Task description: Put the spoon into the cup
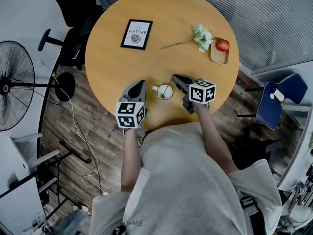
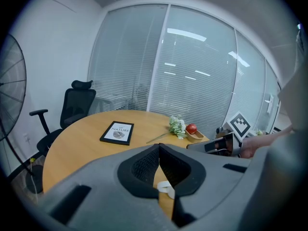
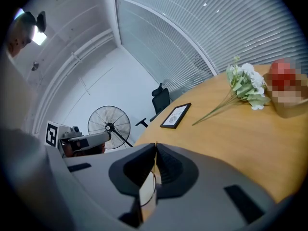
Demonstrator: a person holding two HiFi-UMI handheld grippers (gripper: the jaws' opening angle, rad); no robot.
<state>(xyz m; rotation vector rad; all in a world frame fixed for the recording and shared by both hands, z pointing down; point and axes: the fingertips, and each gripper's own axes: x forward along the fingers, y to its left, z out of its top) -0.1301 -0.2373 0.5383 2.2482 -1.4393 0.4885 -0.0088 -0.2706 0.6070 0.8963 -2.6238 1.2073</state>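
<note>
While the thin spoon (image 1: 166,89) stands in the round white cup (image 1: 163,93) on the wooden counter (image 1: 161,53), the left tool (image 1: 140,84) and right tool (image 1: 175,77) (grey, wedge-nosed) flank it. Both are closed, empty.

On the table (image 1: 161,62) a framed picture (image 1: 136,34) lies at eleven o'clock. At one o'clock, white flowers (image 1: 201,36) lie beside a fruit tray (image 1: 217,58).

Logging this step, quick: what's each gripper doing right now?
Left gripper: closed, nothing between its fingers.
Right gripper: closed on the spoon.
</note>
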